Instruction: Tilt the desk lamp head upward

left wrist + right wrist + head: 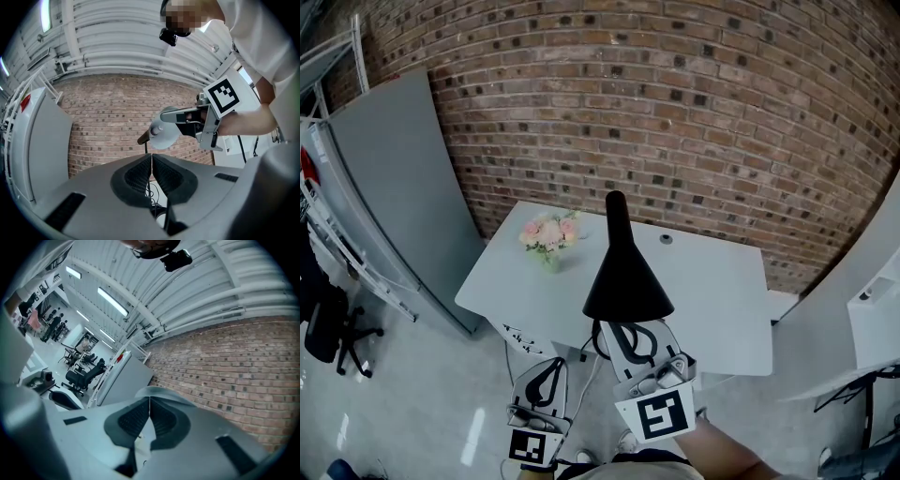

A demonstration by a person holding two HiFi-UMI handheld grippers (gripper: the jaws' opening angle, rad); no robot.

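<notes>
The desk lamp's black cone head [623,274] stands over the white table [717,300], its narrow end pointing up and away. My right gripper [632,324] is right under the wide rim, shut on the edge of the shade. The left gripper view shows the shade's pale inside [165,136] with the right gripper [172,115] clamped on it. In the right gripper view the shade's curved rim [161,393] sits just beyond the right gripper [149,405]. My left gripper [547,373] hangs lower left of the lamp, shut and empty [151,163].
A small vase of pink flowers [549,235] stands on the table's left part. A grey panel [394,178] leans at the left, with an office chair [333,328] below it. A brick wall [694,112] is behind. White furniture [874,319] is at the right.
</notes>
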